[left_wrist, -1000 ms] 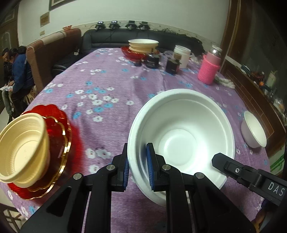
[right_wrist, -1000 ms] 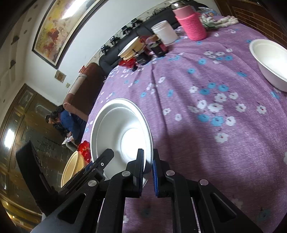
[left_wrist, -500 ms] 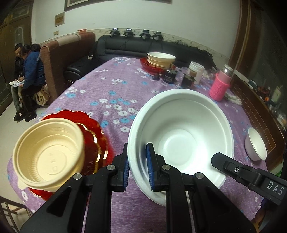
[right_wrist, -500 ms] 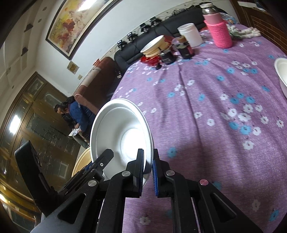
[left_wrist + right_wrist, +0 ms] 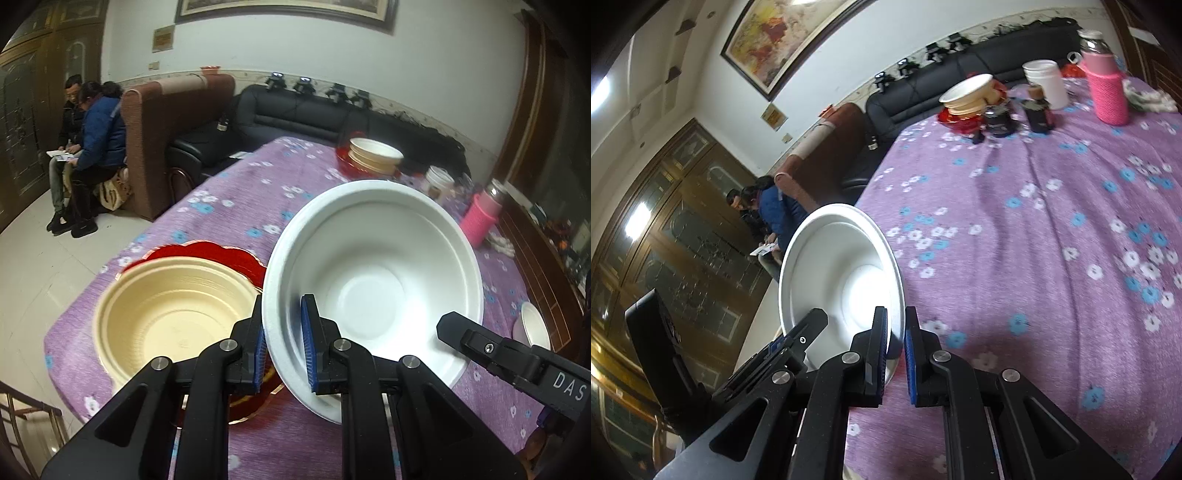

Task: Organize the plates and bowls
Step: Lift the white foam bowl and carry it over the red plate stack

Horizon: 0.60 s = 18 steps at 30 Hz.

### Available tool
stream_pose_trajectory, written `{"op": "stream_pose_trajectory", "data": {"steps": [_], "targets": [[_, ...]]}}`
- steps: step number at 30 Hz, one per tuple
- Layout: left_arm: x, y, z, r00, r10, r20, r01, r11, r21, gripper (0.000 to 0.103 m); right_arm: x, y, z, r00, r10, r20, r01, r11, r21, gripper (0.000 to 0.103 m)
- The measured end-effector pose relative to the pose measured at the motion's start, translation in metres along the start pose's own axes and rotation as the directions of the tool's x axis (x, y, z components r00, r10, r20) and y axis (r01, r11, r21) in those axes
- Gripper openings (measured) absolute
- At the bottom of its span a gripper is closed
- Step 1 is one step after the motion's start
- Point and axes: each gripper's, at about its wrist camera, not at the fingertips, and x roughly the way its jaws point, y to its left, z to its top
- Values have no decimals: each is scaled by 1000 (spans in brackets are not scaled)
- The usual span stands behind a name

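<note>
My left gripper (image 5: 283, 345) is shut on the left rim of a large white bowl (image 5: 373, 284) and holds it above the purple tablecloth. My right gripper (image 5: 895, 345) is shut on the opposite rim of the same white bowl (image 5: 842, 284). A cream plastic bowl (image 5: 173, 314) sits on a red gold-edged plate (image 5: 207, 254) just left of the white bowl, near the table's left edge. A small white bowl (image 5: 533, 326) stands at the right edge.
At the far end stand a stack of cream bowls on red plates (image 5: 967, 99), a white cup (image 5: 1047, 83), dark jars (image 5: 1038, 112) and a pink-sleeved bottle (image 5: 1106, 88). Two people (image 5: 88, 147) sit by a brown sofa beyond the table.
Both grippers have carried the white bowl left and up. The cream bowl and red plate, earlier at the far left, now lie right beside the white bowl's rim.
</note>
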Motion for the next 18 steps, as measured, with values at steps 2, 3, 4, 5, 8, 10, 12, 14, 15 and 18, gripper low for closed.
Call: {"op": "stream_pose_trajectory", "data": {"steps": [2,3,4,5,8,10,12,14,15,18], "targets": [[-4,8,3,1000,12,14,-12,1000,-14,15,3,10,2,1000,12,-3,-12,1000,-18,8],[-6,12,5,1000,18,18,-18,1000,-19,15,4,13,2,1000,16,-5,-16,1000,-25,8],[-8,16,6,999,28,26,-27,999,-26,15,5,19,3,1000,20,-6,-20,999,-35,8],[-9,20,7,999,34,30,-33,999,-31,15,7,24,3,1000,26,-9,-26,999,-41,8],[-12,30,9,998,55,42,-53,998,-46,15,13,34,5,999,46,-17,-47,998,-49,8],[-14,38,10,997,67,45,-65,996,-58,15,18,40,5,998,59,-28,-61,997,-56,8],[-14,44,11,996,77,49,-74,995,-66,15,22,47,5,997,69,-38,-71,995,-63,8],[-14,51,12,995,90,50,-87,993,-75,15,27,55,5,996,77,-47,-80,994,-75,8],[-14,54,12,994,97,51,-93,993,-78,15,30,58,5,995,80,-54,-84,993,-78,8],[-14,64,11,992,119,47,-114,989,-91,15,38,66,5,993,89,-71,-95,992,-88,8]]}}
